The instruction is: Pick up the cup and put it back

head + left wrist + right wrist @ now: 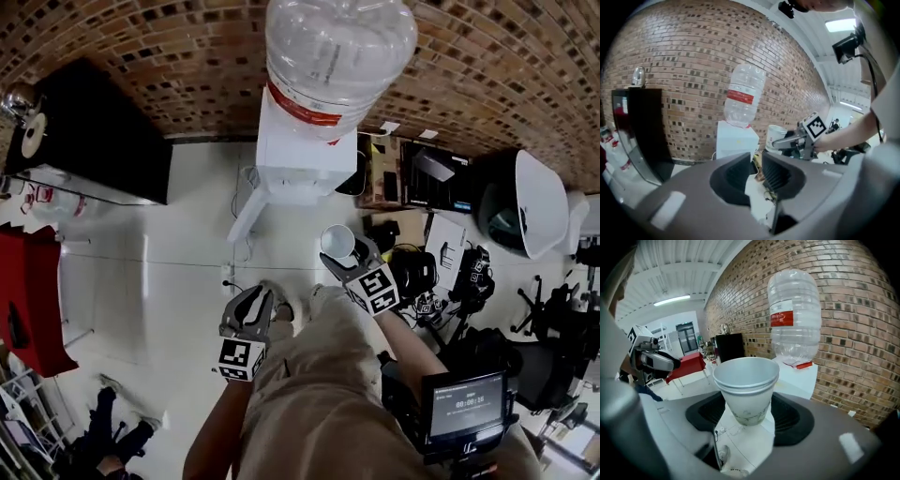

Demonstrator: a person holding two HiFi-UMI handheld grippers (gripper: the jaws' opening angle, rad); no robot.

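Observation:
A white paper cup (337,241) is upright between the pads of my right gripper (339,258), in the air in front of the white water dispenser (295,155). In the right gripper view the cup (746,390) fills the gap, and the gripper (747,412) is shut on its lower wall. My left gripper (255,302) hangs lower and to the left, over the floor. Its jaws are drawn together to a thin slit with nothing in them (757,161). From the left gripper view, the cup (776,136) and the right gripper (787,140) show to the right of the dispenser (736,140).
A big clear water bottle (337,56) tops the dispenser against the brick wall. A black cabinet (94,131) stands at the left and a red table (28,291) nearer. Boxes and cables (412,173), a white chair (539,202) and a screen (466,403) crowd the right.

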